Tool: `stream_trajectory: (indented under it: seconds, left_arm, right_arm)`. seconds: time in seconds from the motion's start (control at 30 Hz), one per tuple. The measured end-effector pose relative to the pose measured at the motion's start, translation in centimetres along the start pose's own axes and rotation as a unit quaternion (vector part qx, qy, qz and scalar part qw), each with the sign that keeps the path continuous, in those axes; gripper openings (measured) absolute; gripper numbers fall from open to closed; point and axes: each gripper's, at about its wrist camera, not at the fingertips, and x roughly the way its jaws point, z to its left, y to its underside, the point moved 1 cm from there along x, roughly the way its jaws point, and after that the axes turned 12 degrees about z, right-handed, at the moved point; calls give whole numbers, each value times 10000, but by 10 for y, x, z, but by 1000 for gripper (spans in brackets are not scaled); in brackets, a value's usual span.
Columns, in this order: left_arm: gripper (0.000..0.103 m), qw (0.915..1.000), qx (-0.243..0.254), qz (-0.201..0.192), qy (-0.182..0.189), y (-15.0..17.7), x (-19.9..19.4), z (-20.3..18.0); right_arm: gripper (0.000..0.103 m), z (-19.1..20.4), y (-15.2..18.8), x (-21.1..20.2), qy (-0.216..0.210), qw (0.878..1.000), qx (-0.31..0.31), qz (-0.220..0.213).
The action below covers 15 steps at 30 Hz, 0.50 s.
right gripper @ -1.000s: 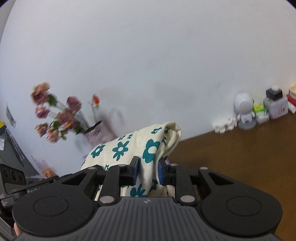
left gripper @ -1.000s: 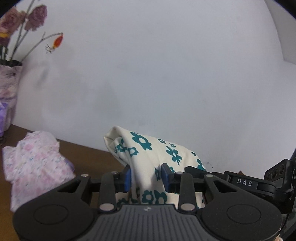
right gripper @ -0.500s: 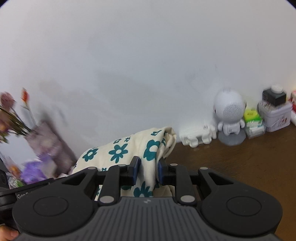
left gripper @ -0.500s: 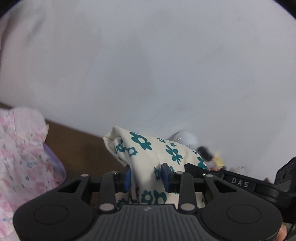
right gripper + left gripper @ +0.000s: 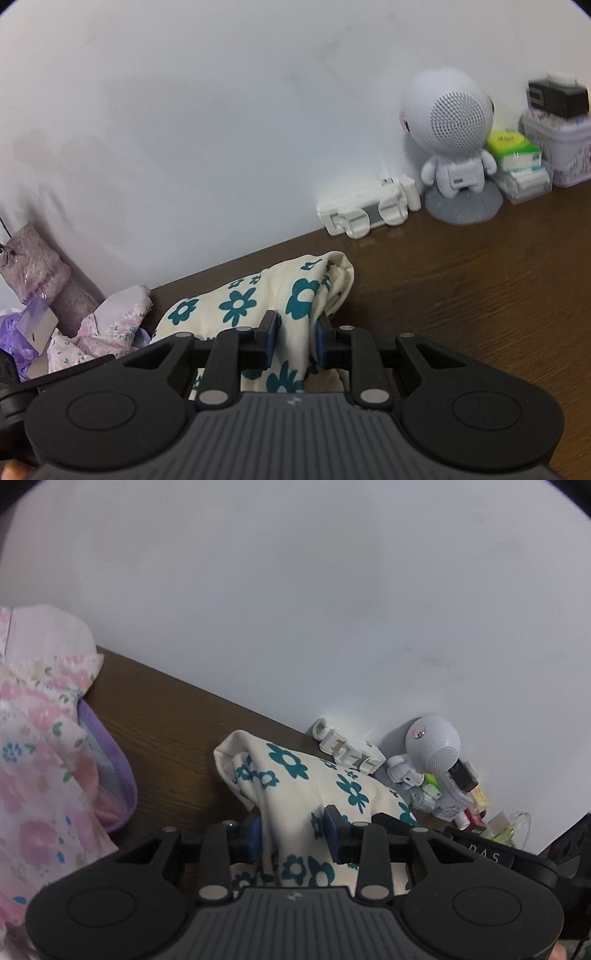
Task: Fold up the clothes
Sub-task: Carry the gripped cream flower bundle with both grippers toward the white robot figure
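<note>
- Left gripper (image 5: 292,831): blue-padded fingers (image 5: 254,835) closed on a bunched fold of the cream garment (image 5: 295,786); the cloth fills the gap between the pads.
- Right gripper (image 5: 294,342): fingers (image 5: 270,338) likewise clamped on the cream garment (image 5: 236,306), at its other bunched end; the gap is narrow, with fabric pinched between the pads.
- Cream garment: off-white cloth with a teal flower print. It is gathered into a rounded bundle that spans from one gripper to the other, over the brown wooden bench (image 5: 480,280). Whether its underside touches the bench cannot be told; both gripper bodies hide that part.
- Left wrist view: a pink floral garment (image 5: 40,760) lies at the left edge, with a purple-rimmed item (image 5: 110,768) partly under it. It sits apart from the cream garment, with bare bench (image 5: 170,738) between them.
- Right wrist view: a pale floral cloth (image 5: 110,321) lies heaped at the left, just beside the cream garment. Behind it, against the white wall (image 5: 207,122), stands a purple wrapped object (image 5: 40,269).
- Back of the bench, along the wall: a white round-headed robot figure (image 5: 450,140) on a grey base, with a white block toy (image 5: 365,214) lying to its left. To its right are a green-and-white packet (image 5: 515,151) and a pale tub (image 5: 557,147) with a black item on top.
- The same figure (image 5: 432,749) and block toy (image 5: 343,749) appear in the left wrist view, just behind the cream garment.
- Part of the right gripper's body, lettered "DAS" (image 5: 484,856), shows at the right in the left wrist view.
</note>
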Motion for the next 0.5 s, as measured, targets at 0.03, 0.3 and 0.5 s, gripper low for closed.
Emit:
stream_trajectory:
  seconds: [0.03,0.3,0.5]
  left_arm:
    - [34,10000,-21,3,22,0,0,1]
    - [37,9997,-109,79,202,-5,2,11]
    - [52,9995,-220,35,245,-7,-5,13]
  right_arm:
    - [20,-3,0,0,-67,10000,44,-6]
    - [22,-28,4,2,-692,9966,434,-115]
    - [31,-39,7,2,-1078,9919,651,-177]
